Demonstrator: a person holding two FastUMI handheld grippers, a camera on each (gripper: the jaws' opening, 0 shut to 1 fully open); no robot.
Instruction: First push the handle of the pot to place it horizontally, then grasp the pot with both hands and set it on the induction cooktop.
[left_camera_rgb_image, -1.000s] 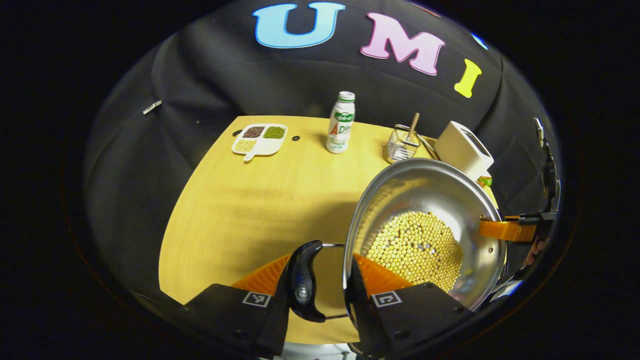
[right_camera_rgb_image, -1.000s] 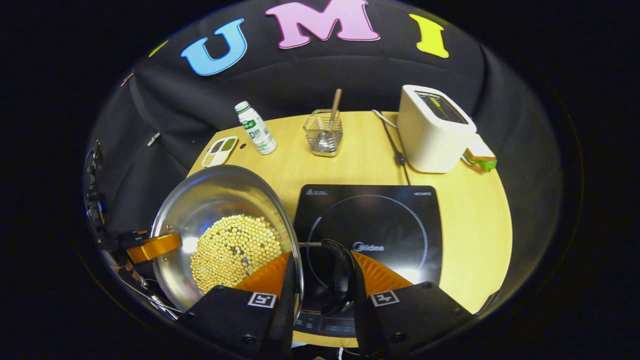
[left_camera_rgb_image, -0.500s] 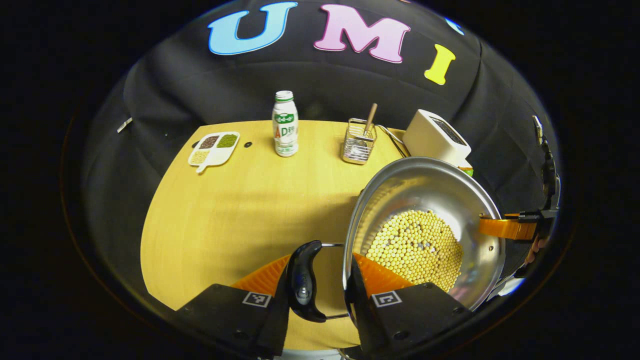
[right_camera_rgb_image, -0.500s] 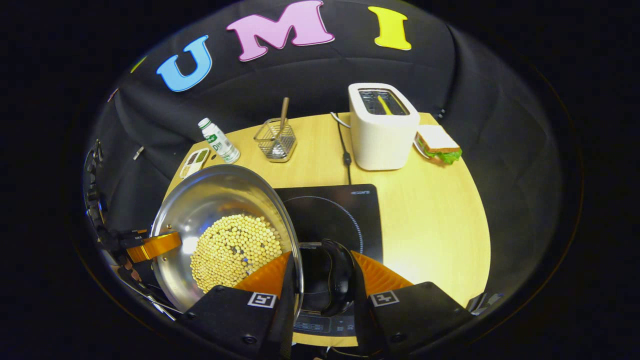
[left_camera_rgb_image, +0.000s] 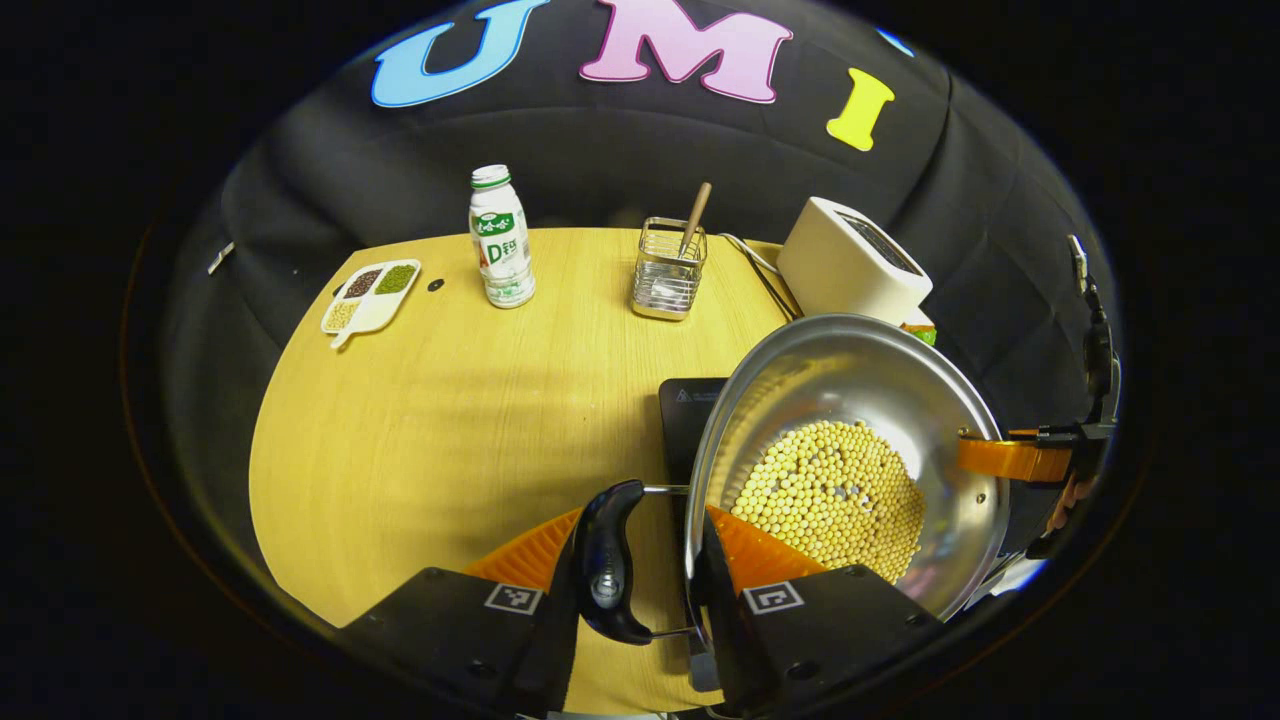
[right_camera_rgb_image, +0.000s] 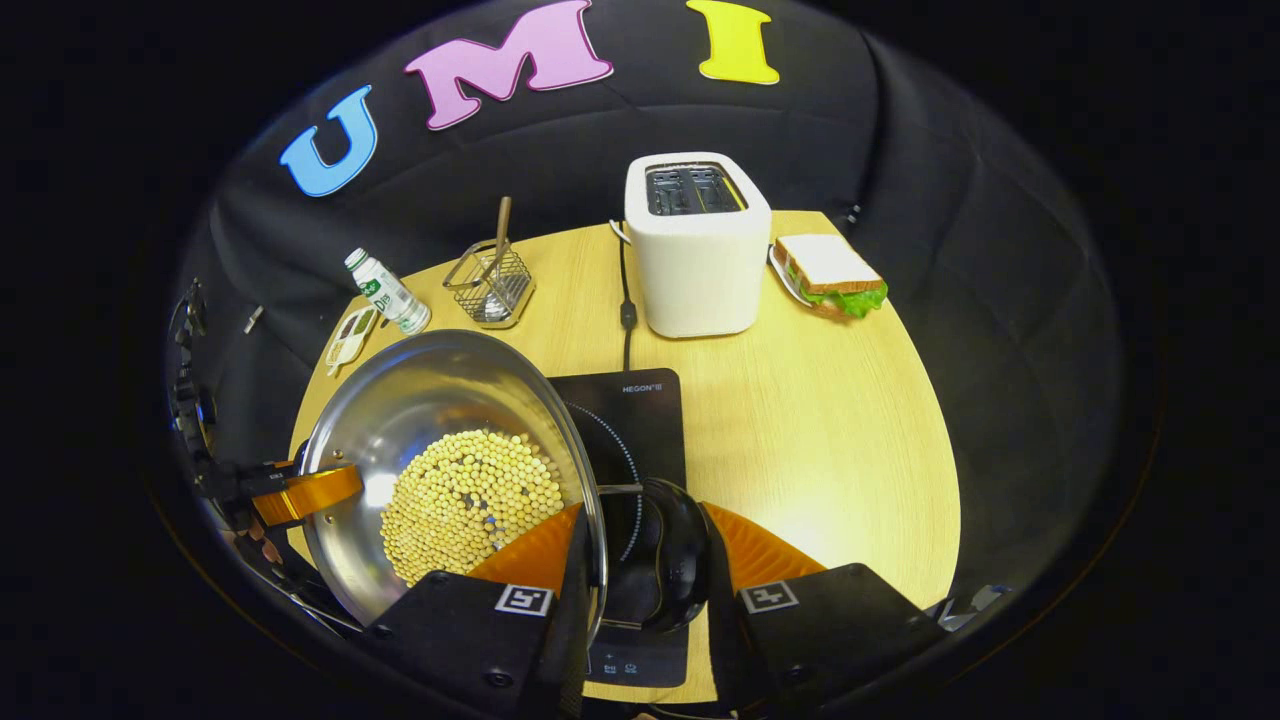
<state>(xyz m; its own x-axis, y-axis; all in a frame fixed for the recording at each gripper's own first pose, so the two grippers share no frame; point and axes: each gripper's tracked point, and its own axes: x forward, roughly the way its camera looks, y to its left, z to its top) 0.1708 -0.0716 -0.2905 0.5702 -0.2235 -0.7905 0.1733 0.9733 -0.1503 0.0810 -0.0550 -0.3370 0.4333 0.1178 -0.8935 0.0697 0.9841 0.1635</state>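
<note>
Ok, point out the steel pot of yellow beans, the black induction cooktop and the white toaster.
Steel pot of yellow beans (right_camera_rgb_image: 450, 400): right gripper view, bare inner wall.
Black induction cooktop (right_camera_rgb_image: 640, 420): right gripper view, top surface.
White toaster (right_camera_rgb_image: 697, 270): right gripper view, front face.

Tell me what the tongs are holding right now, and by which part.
Both tongs hold the steel pot of beans: the left tongs clamp its rim beside one black side handle, the right tongs likewise at the opposite handle.

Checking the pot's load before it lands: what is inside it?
Round yellow beans cover the floor of the steel pot, with bare shiny wall above them. What lies beneath the beans is covered.
</note>
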